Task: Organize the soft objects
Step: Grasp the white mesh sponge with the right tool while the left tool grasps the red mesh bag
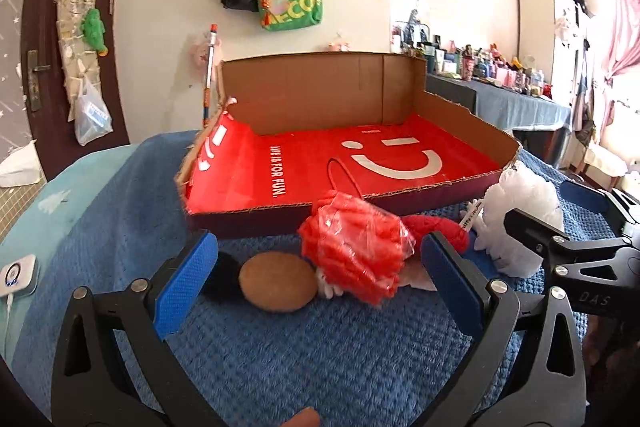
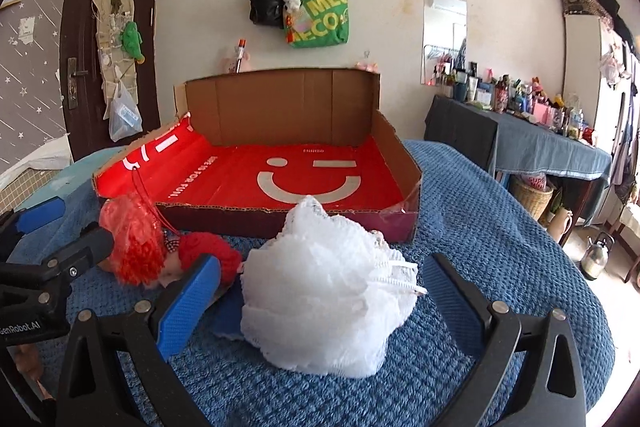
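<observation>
A lived-in home bedroom: a bed under a blue knitted blanket (image 2: 500,227), bags (image 2: 320,15) hung on the wall, a long mirror (image 2: 444,19), a counter crowded with cosmetics bottles (image 2: 520,99), a dark door (image 1: 44,39) with a hanging organizer, and pink curtains (image 1: 624,27).

Bright bedroom, cream wall (image 2: 200,27).
Dark door (image 2: 80,67) at left; bags (image 2: 320,15) hung above; mirror (image 2: 444,19) and cluttered side table (image 2: 552,147) at right; pink curtain (image 1: 624,27) by daylight; blue blanket (image 2: 500,227) on bed.
</observation>
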{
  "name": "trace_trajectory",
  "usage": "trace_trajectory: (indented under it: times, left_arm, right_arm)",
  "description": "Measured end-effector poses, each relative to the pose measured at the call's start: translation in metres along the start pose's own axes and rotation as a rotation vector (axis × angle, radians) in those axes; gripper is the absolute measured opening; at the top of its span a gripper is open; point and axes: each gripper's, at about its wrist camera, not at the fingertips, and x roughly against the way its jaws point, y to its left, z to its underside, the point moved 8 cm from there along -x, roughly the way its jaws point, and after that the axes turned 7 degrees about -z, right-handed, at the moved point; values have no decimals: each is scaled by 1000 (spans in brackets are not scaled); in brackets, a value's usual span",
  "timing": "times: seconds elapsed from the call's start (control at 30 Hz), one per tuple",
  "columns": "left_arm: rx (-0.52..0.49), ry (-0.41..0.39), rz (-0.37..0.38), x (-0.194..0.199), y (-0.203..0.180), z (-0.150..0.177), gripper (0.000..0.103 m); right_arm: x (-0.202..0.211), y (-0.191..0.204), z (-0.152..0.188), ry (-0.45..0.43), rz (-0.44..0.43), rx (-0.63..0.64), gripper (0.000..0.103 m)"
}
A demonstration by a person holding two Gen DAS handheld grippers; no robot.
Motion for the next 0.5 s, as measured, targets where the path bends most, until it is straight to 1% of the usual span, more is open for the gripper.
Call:
trace_trajectory:
  times: [0.17,0.27,0.3,0.33,0.37,0.4,0.43,0.47,0.5]
  left_arm:
    - [-22,47,48,-13,-8,-3,103]
    - [-35,90,68,-24,-12,0,103]
    - [-33,104,71,-27,-12,1,97]
    - [-30,113,77,-30,-13,2,82]
    - [-21,121,87,-32,-13,2,73]
    - [-12,132,93,-35,-13,3,61]
    - [-5,148,103,-38,-13,4,61]
    - [2,163,121,-41,-14,5,59]
    - [12,185,157,-44,-17,8,57]
  right_arm:
    - [-15,-6,2,63,-40,-34,103]
    - [-22,-9,8,97,-87,-63,103]
    - [-24,-10,10,110,-103,-71,98]
    - [-27,-11,12,124,-117,-80,88]
    - [-28,-11,14,131,-119,-85,85]
    - [-28,-12,16,133,-134,-94,78]
    - [-27,-11,16,130,-146,-98,70]
    - [-25,-11,16,124,-159,-99,68]
    - [-22,-10,15,115,-155,-90,64]
